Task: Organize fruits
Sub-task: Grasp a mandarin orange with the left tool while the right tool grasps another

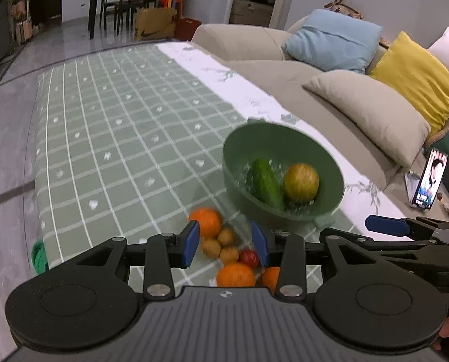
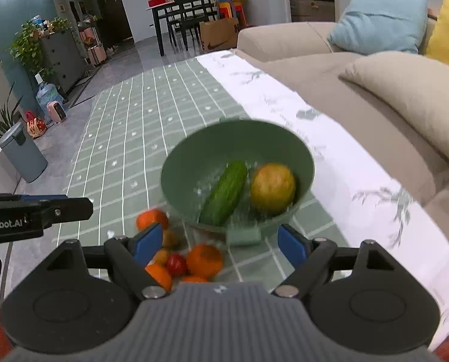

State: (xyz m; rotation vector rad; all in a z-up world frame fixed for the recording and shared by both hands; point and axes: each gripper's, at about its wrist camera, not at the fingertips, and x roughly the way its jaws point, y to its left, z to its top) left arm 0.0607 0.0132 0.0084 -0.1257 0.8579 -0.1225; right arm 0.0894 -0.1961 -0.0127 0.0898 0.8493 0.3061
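A green bowl [image 1: 287,150] [image 2: 212,147] stands on the checked tablecloth and holds a cucumber [image 1: 265,184] [image 2: 226,193] and a yellow-green round fruit [image 1: 301,182] [image 2: 272,188]. In front of it lies a loose pile: oranges [image 1: 206,221] [image 2: 204,261], small brown fruits [image 1: 226,236] and a red tomato [image 1: 249,258] [image 2: 176,264]. My left gripper [image 1: 226,242] is open and empty above the pile. My right gripper [image 2: 221,242] is open and empty, in front of the bowl's near handle [image 2: 244,236]. The right gripper's finger [image 1: 386,224] shows in the left view.
A beige sofa [image 1: 254,45] with blue [image 1: 333,39], yellow [image 1: 414,72] and beige cushions runs along the table's right side. A phone [image 1: 429,178] stands lit on the sofa. A grey bin [image 2: 22,152] and plants stand on the floor at left.
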